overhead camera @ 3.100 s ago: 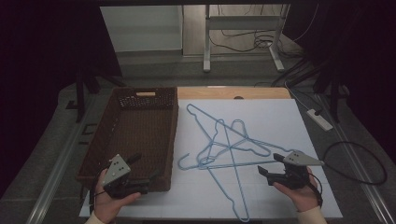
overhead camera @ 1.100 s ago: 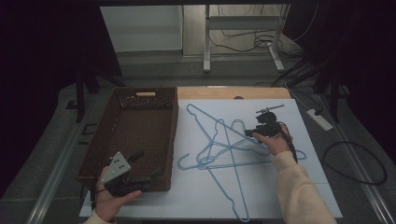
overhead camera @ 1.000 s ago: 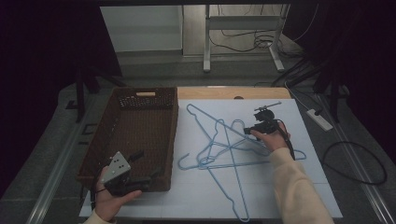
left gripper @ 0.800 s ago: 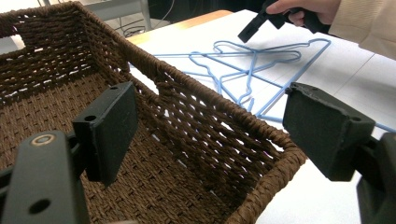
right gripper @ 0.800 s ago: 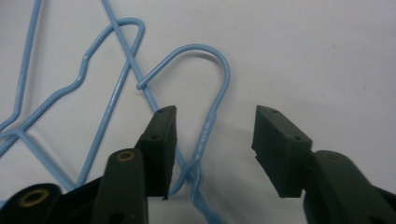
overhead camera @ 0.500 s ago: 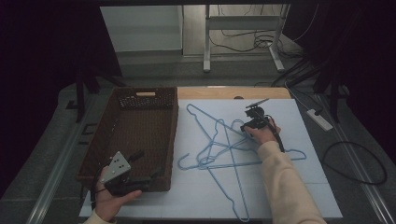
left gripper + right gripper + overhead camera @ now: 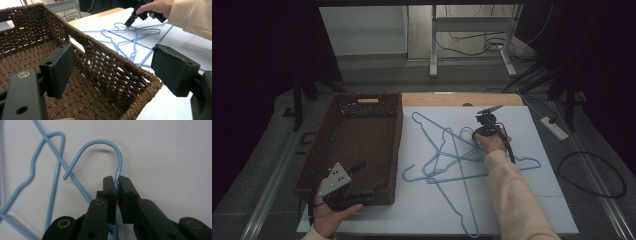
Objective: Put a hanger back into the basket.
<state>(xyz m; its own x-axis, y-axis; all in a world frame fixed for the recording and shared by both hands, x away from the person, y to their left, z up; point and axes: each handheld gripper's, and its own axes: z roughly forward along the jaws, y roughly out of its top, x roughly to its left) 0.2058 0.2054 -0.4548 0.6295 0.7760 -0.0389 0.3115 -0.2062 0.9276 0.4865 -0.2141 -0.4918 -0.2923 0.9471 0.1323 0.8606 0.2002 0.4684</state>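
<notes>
Hangers tangled on white table sheet; dark room.

Brown basket at 9 o'clock, blue hangers tangled at centre, right gripper down on them, left gripper at 7 o'clock beside basket

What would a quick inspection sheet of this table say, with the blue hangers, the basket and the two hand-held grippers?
Surface: white table top, wooden strip at its far edge.
Job's things: blue wire hangers lying tangled and overlapping; brown wicker basket, nothing in it.
Clutter: nothing seen.
Grippers: right gripper has just been closing, now pinching a hanger hook; left gripper open, held at the basket's near corner.
Cables: black cable trailing from the right gripper; loops on the floor.
Surroundings: power strip, metal stand legs, dark curtains.
</notes>
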